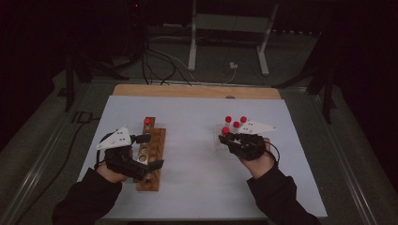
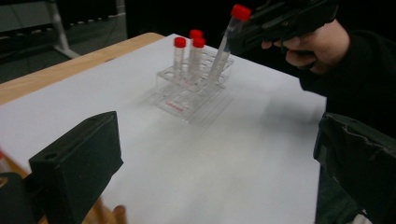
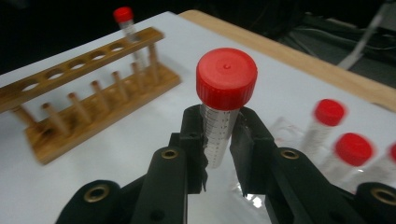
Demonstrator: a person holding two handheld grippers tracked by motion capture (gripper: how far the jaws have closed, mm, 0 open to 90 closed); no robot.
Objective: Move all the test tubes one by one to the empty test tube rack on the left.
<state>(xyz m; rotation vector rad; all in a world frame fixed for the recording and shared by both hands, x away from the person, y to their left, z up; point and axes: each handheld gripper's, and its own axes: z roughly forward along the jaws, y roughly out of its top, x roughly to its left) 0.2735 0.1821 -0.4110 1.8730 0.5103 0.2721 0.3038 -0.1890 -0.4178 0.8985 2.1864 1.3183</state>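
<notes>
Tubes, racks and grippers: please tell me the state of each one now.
Held tube: capped, clamped in the right gripper, tilted, its lower end still in the clear rack.
Three other tubes: capped, upright in the clear rack.
Wooden rack: one capped tube in its far end, other holes empty.
Left gripper: open, jaws either side of the wooden rack.

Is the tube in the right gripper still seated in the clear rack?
Partly: the tube, tilted in the right gripper, has its lower end still among the clear rack slots.
</notes>
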